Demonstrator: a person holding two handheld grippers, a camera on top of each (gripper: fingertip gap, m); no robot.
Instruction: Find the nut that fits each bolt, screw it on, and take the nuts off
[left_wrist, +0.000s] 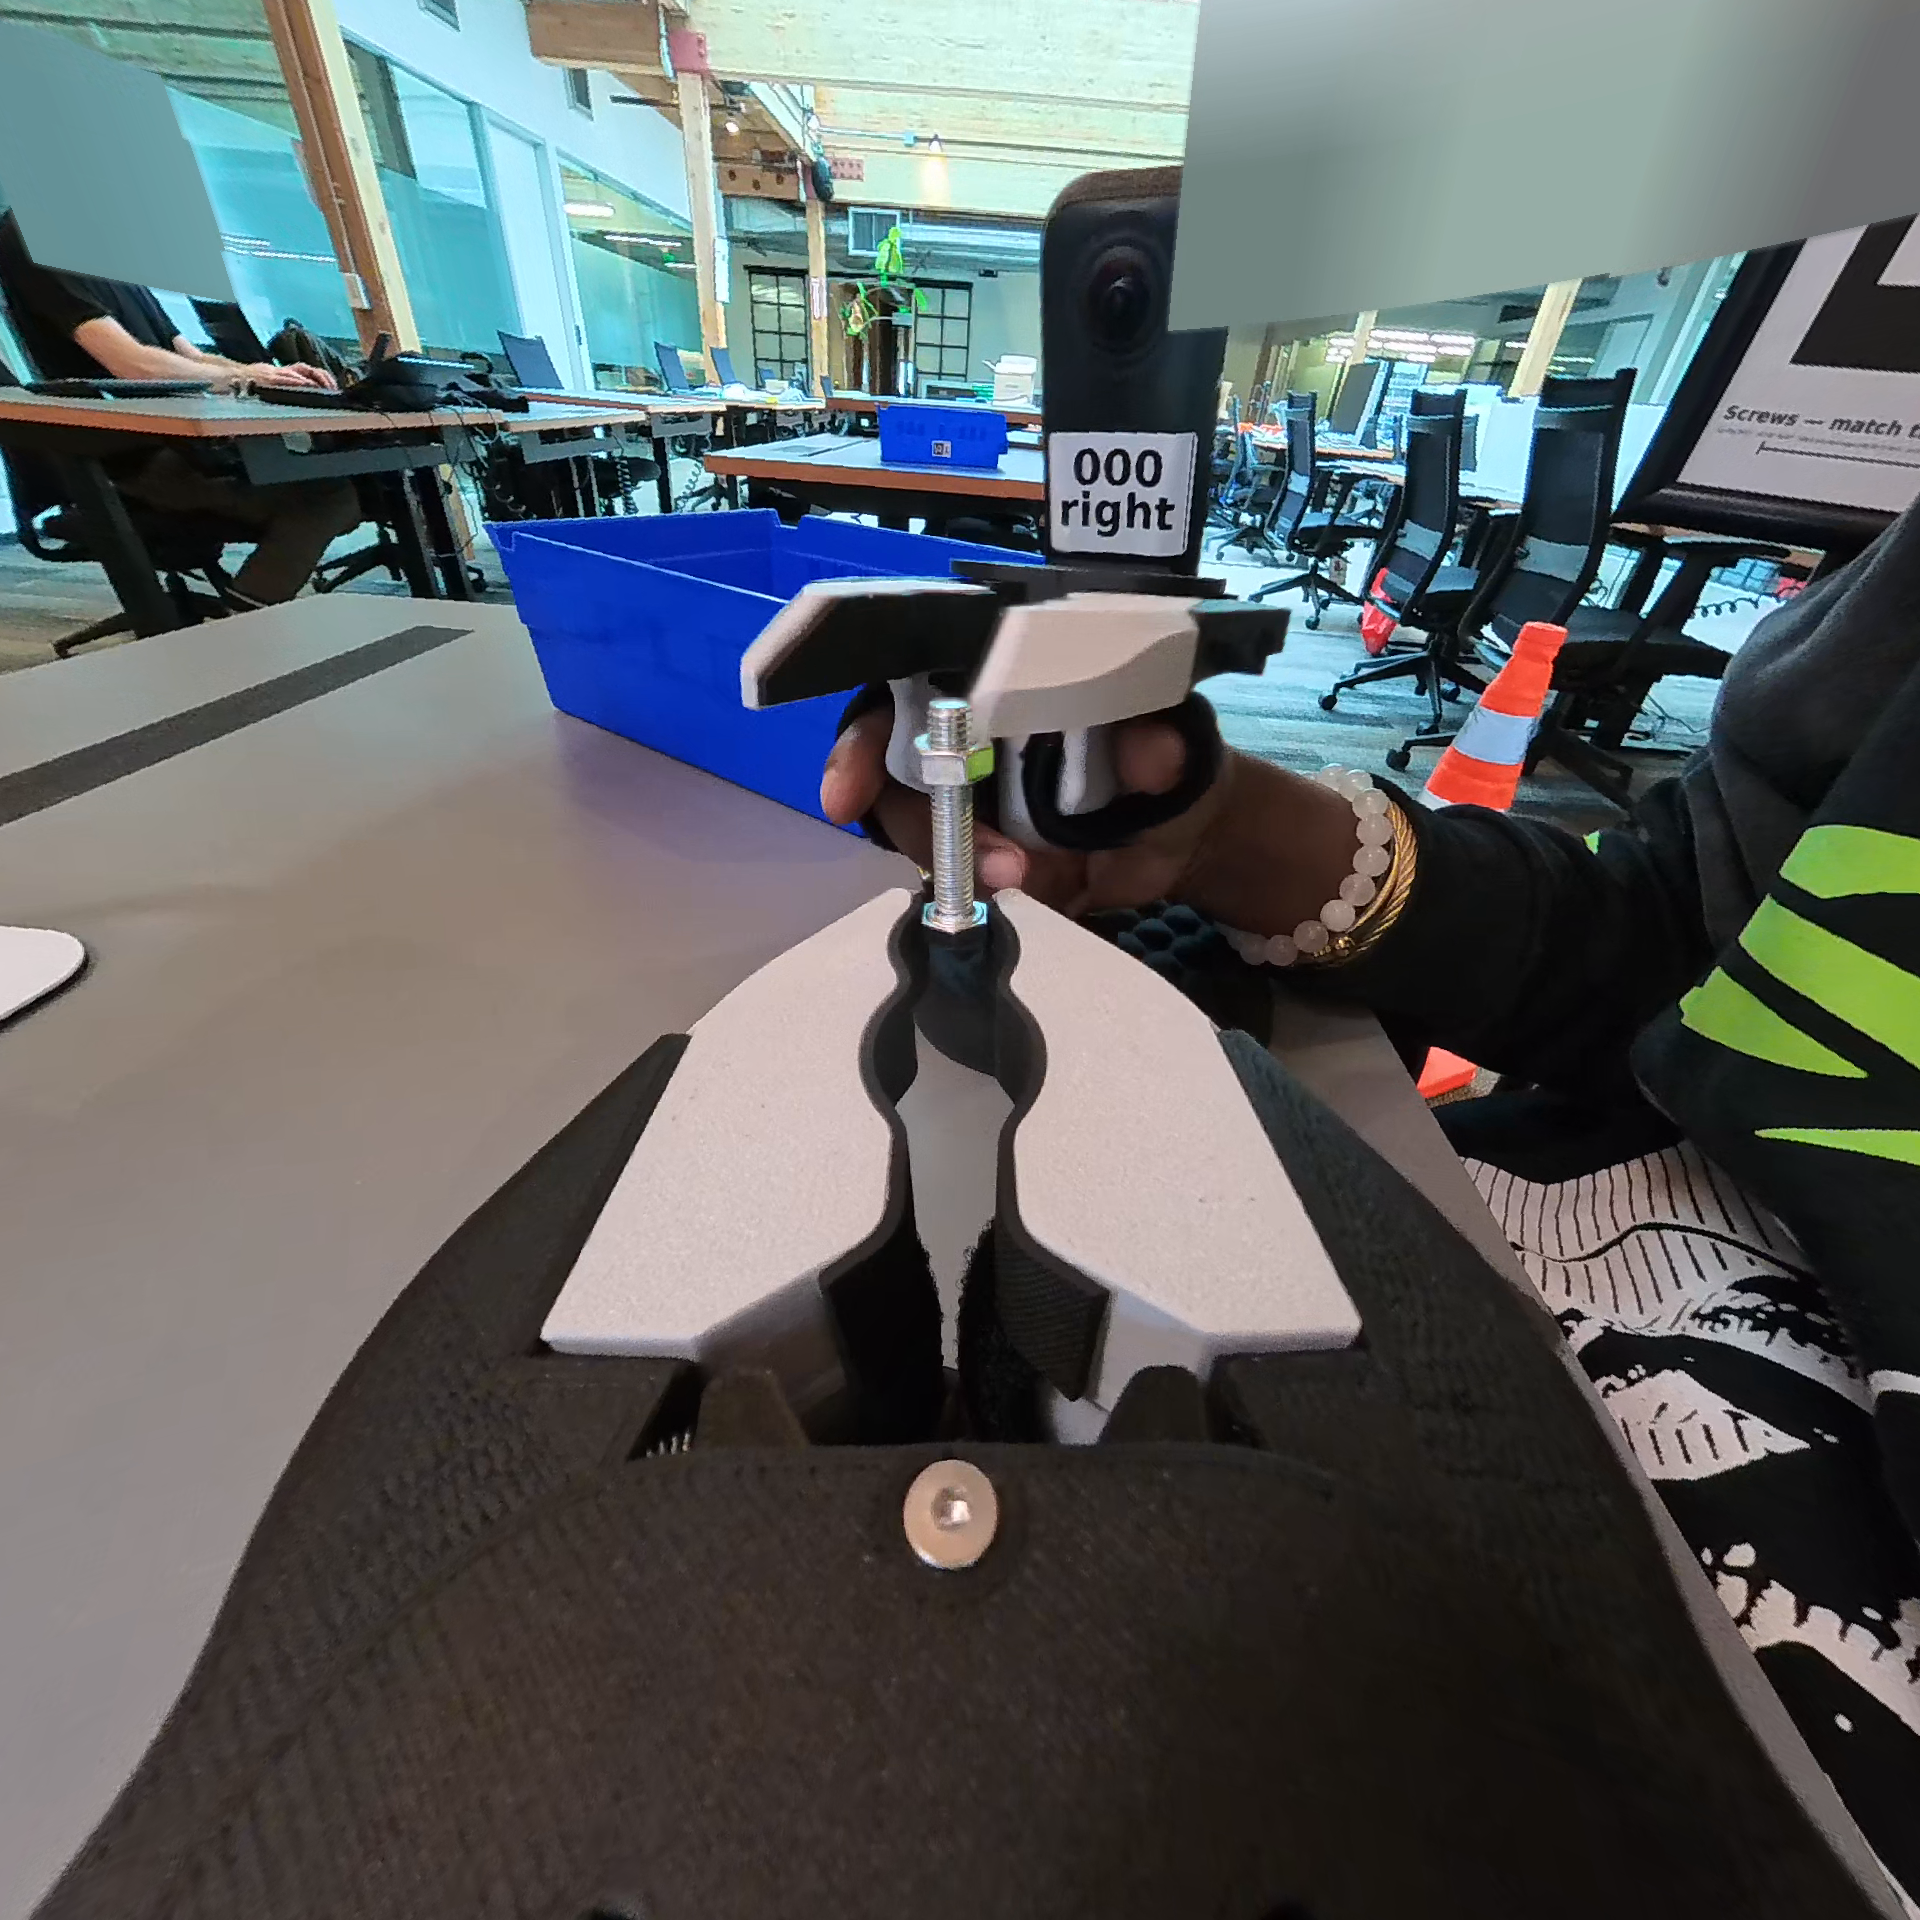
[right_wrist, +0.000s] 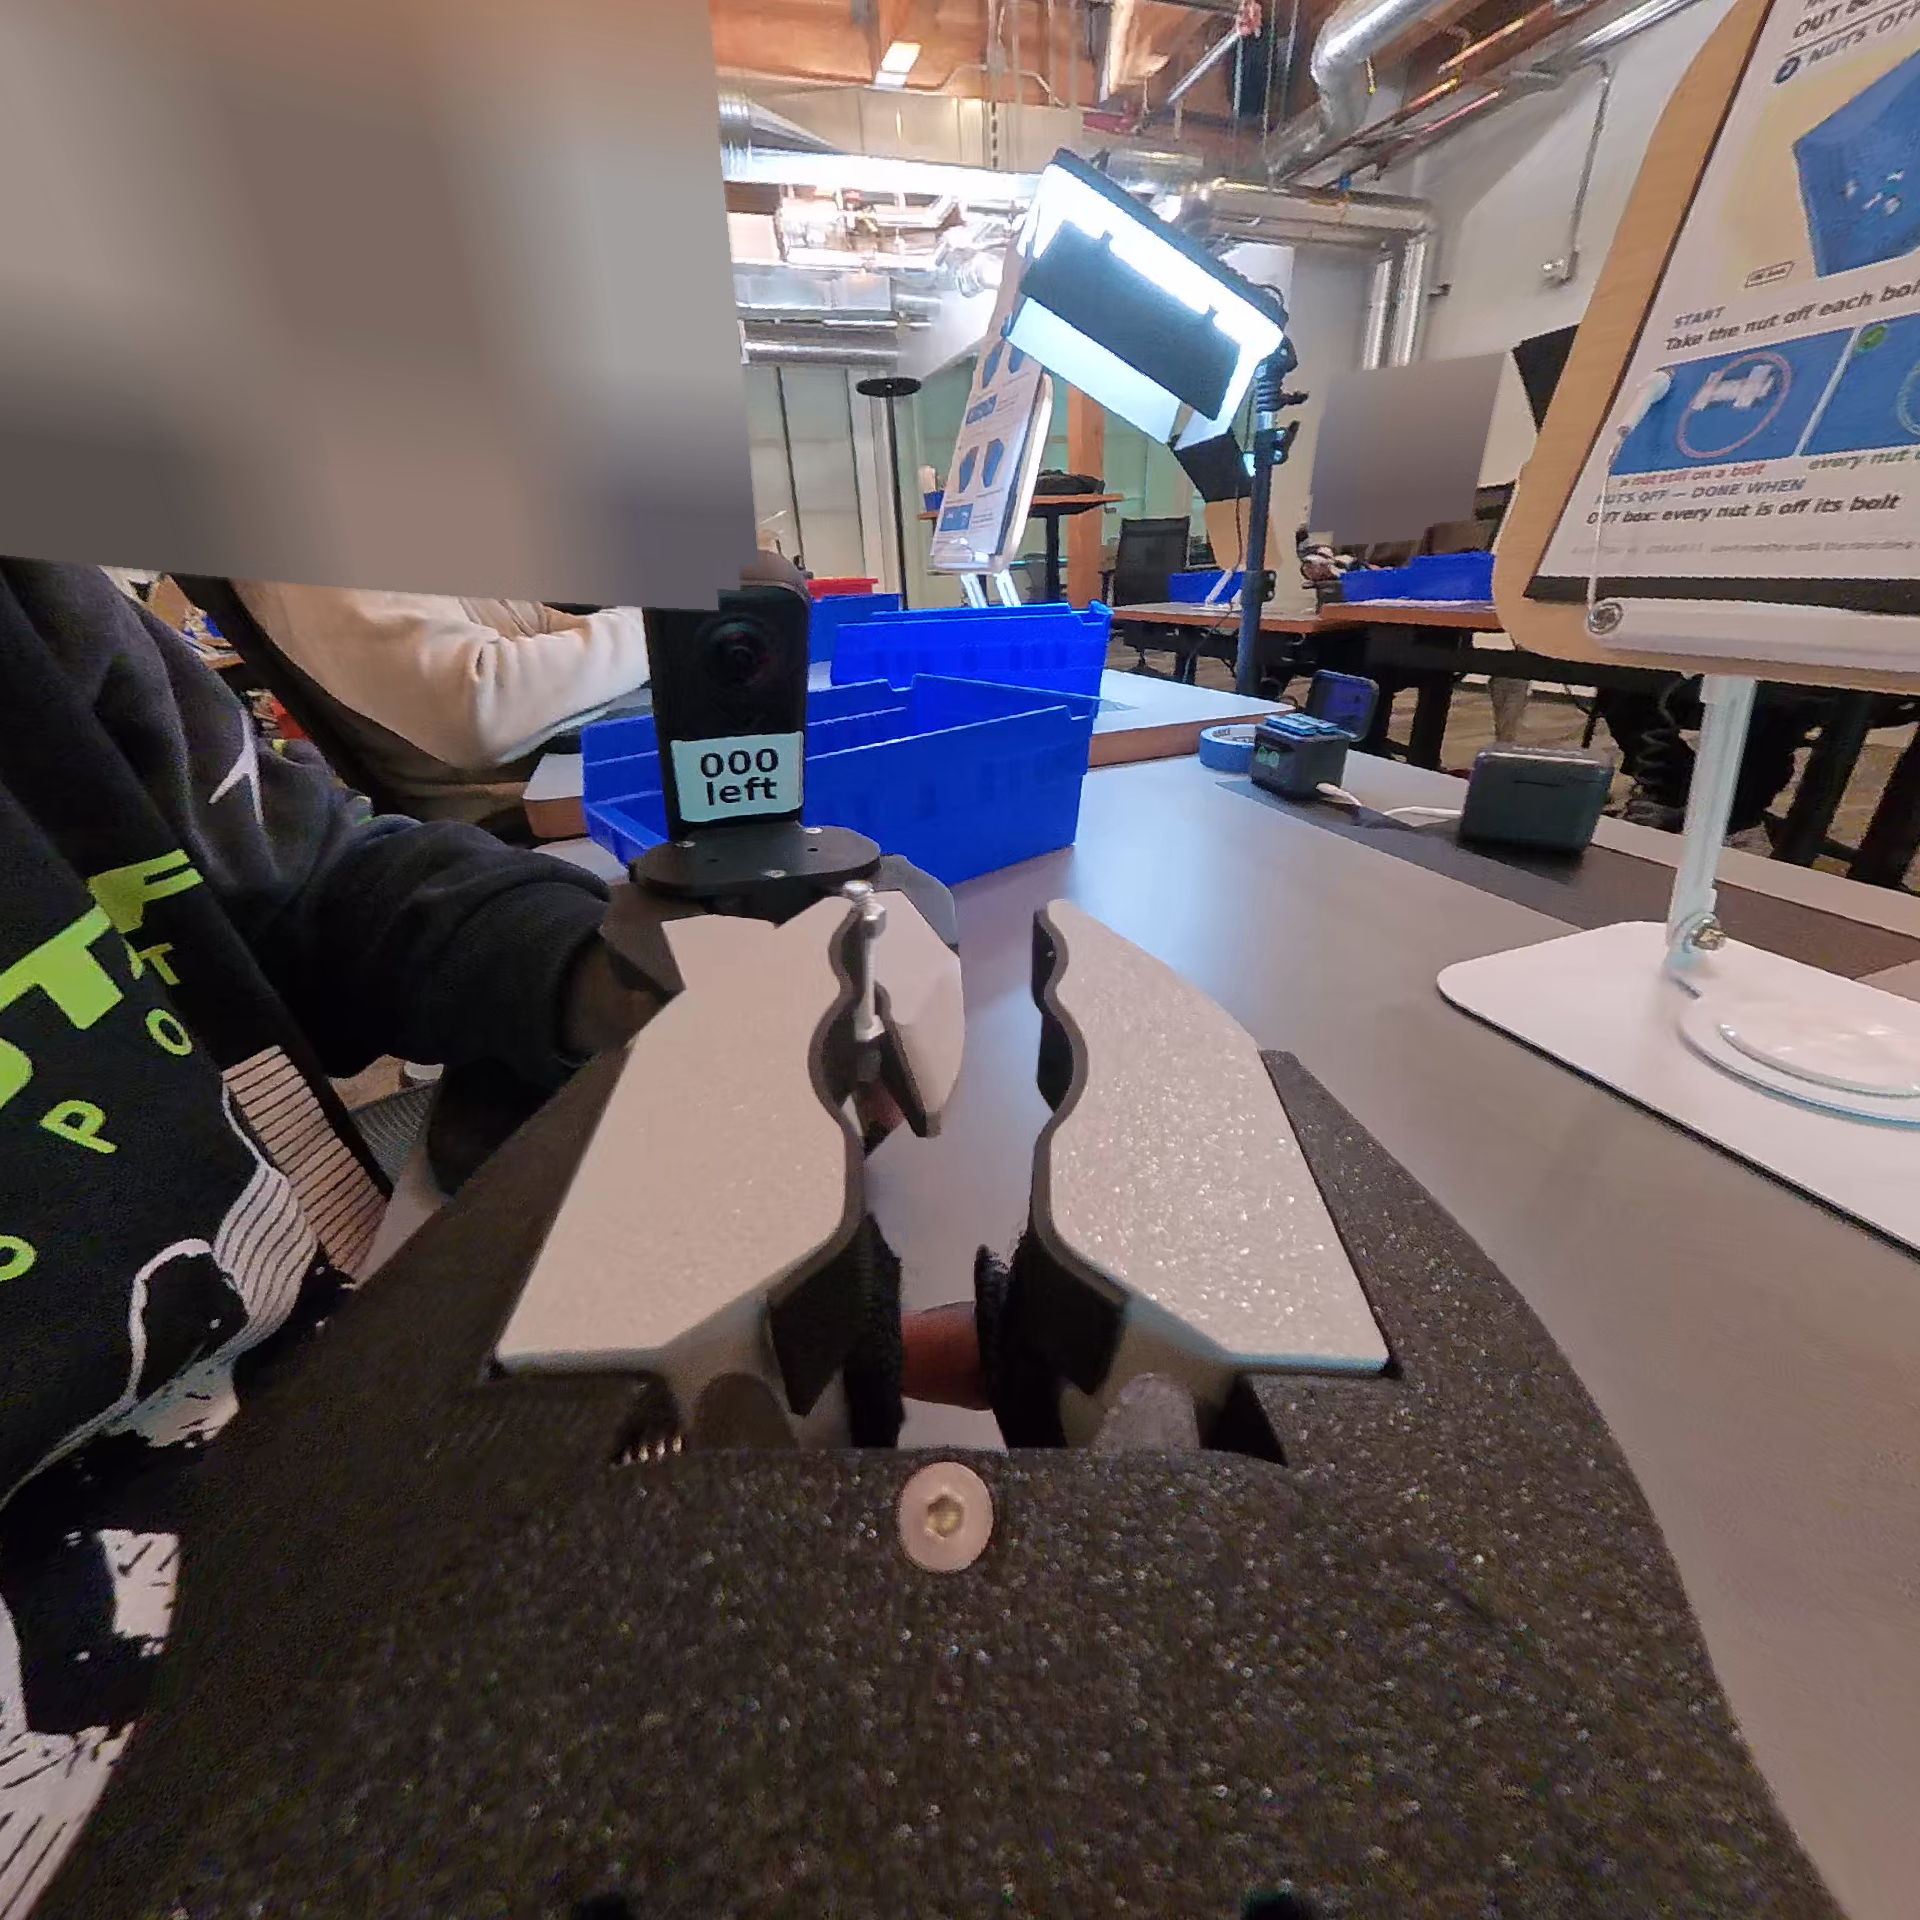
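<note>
My left gripper (left_wrist: 954, 906) is shut on the head of a silver threaded bolt (left_wrist: 951, 844), which stands upright from its fingertips above the grey table (left_wrist: 312, 935). A silver hex nut (left_wrist: 950, 767) with a green mark sits on the thread near the bolt's top. My right gripper (left_wrist: 883, 675) is close behind the bolt's top, held in a hand. In the right wrist view the right gripper (right_wrist: 940, 920) is open and empty. The bolt (right_wrist: 862, 966) in the left gripper (right_wrist: 883, 1039) shows at the inner edge of its left finger (right_wrist: 727, 1122).
A blue bin (left_wrist: 665, 613) stands on the table behind the grippers; it also shows in the right wrist view (right_wrist: 935, 774). A sign stand with a white base (right_wrist: 1621, 1029) is at the right, with a blue tape roll (right_wrist: 1226, 744) and dark cases (right_wrist: 1538, 800) beyond. An orange cone (left_wrist: 1496, 727) stands on the floor. Some 4 cm of space lies between my two pairs of fingers.
</note>
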